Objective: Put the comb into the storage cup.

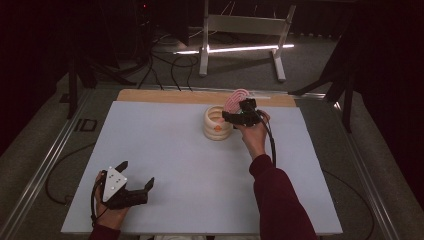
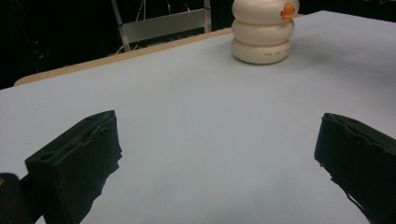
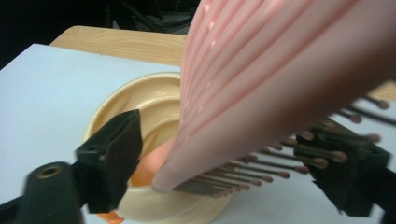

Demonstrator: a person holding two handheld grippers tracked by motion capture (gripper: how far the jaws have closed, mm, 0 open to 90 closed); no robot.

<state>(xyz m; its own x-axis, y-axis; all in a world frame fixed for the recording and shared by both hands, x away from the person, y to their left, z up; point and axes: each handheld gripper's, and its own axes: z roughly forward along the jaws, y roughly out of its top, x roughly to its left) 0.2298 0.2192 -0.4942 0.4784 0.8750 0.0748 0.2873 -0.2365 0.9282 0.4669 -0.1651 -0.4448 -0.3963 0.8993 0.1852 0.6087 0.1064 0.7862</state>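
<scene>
A pink ribbed hairbrush (image 1: 236,99) with dark ball-tipped bristles is held tilted over a cream pot (image 1: 216,125) shaped like stacked rings. My right gripper (image 1: 239,114) is shut on the brush just right of the pot. In the right gripper view the brush (image 3: 280,70) sits between the jaws, its narrow end down in the pot's open mouth (image 3: 140,102). An orange tab (image 2: 288,9) sticks out of the pot's side (image 2: 262,37). My left gripper (image 1: 136,173) rests open at the table's front left, nothing between its fingers (image 2: 79,158).
A pale blue sheet (image 1: 175,160) covers the table, with a wooden strip (image 1: 165,96) along its far edge. A white metal stand (image 1: 240,30) and cables lie on the floor beyond.
</scene>
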